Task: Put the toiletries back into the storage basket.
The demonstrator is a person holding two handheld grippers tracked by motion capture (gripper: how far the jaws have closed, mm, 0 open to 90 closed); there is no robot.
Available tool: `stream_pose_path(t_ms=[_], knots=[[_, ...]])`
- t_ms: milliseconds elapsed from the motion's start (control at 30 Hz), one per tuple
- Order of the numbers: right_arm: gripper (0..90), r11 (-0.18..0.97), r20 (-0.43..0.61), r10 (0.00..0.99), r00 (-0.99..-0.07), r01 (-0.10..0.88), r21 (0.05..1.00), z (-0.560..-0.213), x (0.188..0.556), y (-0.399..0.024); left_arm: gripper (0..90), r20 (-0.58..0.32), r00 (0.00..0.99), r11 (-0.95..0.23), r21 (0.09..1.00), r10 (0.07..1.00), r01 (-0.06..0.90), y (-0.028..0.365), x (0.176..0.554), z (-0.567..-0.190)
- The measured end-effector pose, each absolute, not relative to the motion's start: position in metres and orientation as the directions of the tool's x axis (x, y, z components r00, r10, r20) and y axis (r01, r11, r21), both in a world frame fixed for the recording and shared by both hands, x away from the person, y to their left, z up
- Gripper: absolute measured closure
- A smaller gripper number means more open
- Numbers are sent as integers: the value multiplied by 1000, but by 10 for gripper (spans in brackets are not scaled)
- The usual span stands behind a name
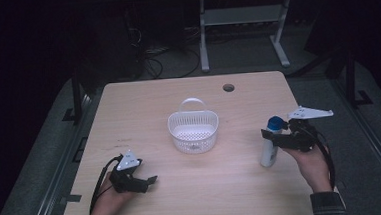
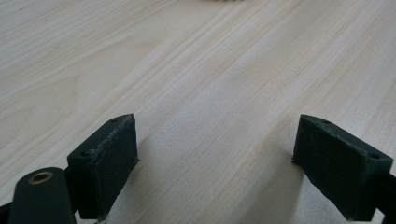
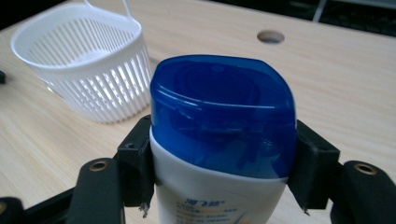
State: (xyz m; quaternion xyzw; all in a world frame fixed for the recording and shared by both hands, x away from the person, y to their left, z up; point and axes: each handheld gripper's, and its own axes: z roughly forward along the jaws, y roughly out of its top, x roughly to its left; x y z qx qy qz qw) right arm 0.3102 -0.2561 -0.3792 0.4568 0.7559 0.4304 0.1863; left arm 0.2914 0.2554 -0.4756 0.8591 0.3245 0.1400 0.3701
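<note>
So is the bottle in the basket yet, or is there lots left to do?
Not yet. The right gripper has closed on the bottle just under its blue cap, and the bottle stands on the table. The white basket looks empty. Probably left: lifting it over and dropping it in. The left gripper rests open.

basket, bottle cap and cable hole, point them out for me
basket (image 1: 193, 133), high view, on its front slatted wall
bottle cap (image 3: 223, 116), right gripper view, on the blue cap's front face
cable hole (image 1: 228, 87), high view, on the round opening's centre
</note>
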Motion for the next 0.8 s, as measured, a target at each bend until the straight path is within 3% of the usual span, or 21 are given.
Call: stream_pose_path(t_ms=[800], knots=[[353, 200, 95, 826, -556, 446, 872, -359, 316, -239, 127, 1, 752, -519, 724, 659, 454, 255, 292, -475]])
